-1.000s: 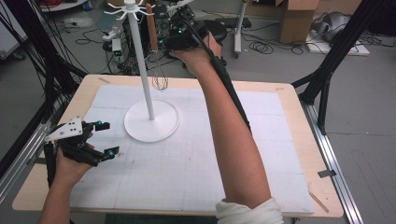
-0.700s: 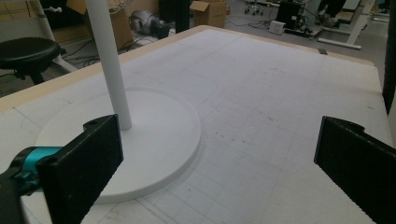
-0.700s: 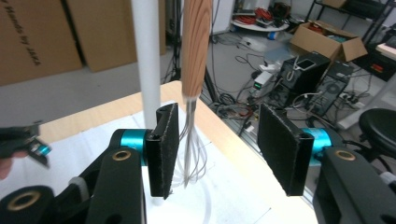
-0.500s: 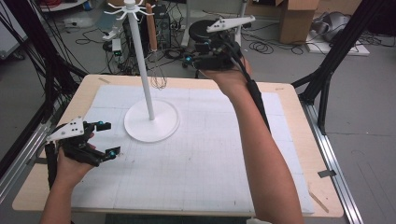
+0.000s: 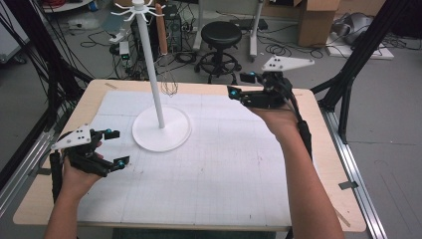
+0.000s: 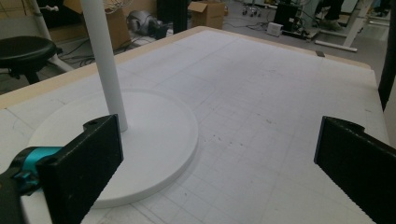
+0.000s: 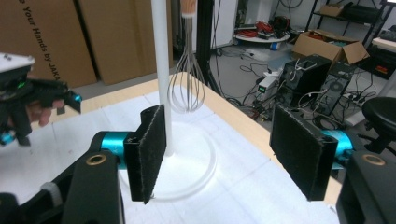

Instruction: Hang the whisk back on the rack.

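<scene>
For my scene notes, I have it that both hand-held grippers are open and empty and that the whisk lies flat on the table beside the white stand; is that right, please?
Not quite. The whisk hangs from the white stand above the table's far edge, as the right gripper view shows. The rest stands: the left hand-held gripper and the right hand-held gripper are both open and empty.

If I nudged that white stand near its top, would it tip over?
Probably it would rock rather than fall. The stand has a wide flat round base, which should steady it. Yet its pole is tall and thin, and a whisk hangs high up, so a hard push might topple it.
</scene>
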A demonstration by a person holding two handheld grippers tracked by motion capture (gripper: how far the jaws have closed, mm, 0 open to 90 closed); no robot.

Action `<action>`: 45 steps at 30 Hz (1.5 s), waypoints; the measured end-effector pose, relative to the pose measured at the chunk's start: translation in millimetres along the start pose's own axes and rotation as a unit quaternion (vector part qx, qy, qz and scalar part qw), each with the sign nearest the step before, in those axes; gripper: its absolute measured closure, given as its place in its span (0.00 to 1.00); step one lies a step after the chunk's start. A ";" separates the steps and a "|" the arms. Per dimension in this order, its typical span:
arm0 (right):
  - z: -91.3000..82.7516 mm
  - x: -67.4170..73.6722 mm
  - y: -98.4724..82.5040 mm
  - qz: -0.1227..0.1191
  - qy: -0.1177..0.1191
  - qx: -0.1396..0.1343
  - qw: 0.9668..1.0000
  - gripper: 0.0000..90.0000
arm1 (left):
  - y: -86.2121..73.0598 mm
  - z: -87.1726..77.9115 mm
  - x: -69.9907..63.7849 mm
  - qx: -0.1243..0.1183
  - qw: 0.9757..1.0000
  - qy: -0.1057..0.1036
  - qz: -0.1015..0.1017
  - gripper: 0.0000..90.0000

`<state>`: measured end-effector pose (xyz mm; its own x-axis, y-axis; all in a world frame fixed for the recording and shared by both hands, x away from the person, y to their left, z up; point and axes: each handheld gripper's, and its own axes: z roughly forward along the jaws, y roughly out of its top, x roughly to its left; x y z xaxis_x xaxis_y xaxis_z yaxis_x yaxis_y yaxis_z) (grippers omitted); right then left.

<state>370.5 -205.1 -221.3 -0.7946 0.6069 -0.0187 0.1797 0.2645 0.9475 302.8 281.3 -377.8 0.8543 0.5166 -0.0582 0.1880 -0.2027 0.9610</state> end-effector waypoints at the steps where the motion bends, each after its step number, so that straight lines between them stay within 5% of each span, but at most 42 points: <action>1: -3.4 -0.6 -5.8 0.004 -0.002 -0.002 1.000 0.37 | 0.0 0.1 0.0 0.000 1.000 0.000 0.000 0.02; 15: -28.5 11.4 -84.7 0.025 0.000 -0.008 1.000 0.27 | -0.2 1.8 -1.4 -0.001 1.000 -0.006 -0.003 0.02; 31: -35.5 19.9 -158.0 0.056 0.007 -0.013 0.998 0.18 | -1.0 3.1 -2.9 -0.002 1.000 -0.013 -0.007 0.02; 45: -29.4 17.3 -174.3 0.053 0.004 0.024 0.998 0.16 | -1.9 7.2 -3.3 -0.005 1.000 -0.023 -0.010 0.02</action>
<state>308.3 -262.7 -377.3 -0.7744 0.6272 0.0839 0.2907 0.2349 0.9276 303.1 274.0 -381.3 0.8720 0.4813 -0.0892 0.1999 -0.1838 0.9624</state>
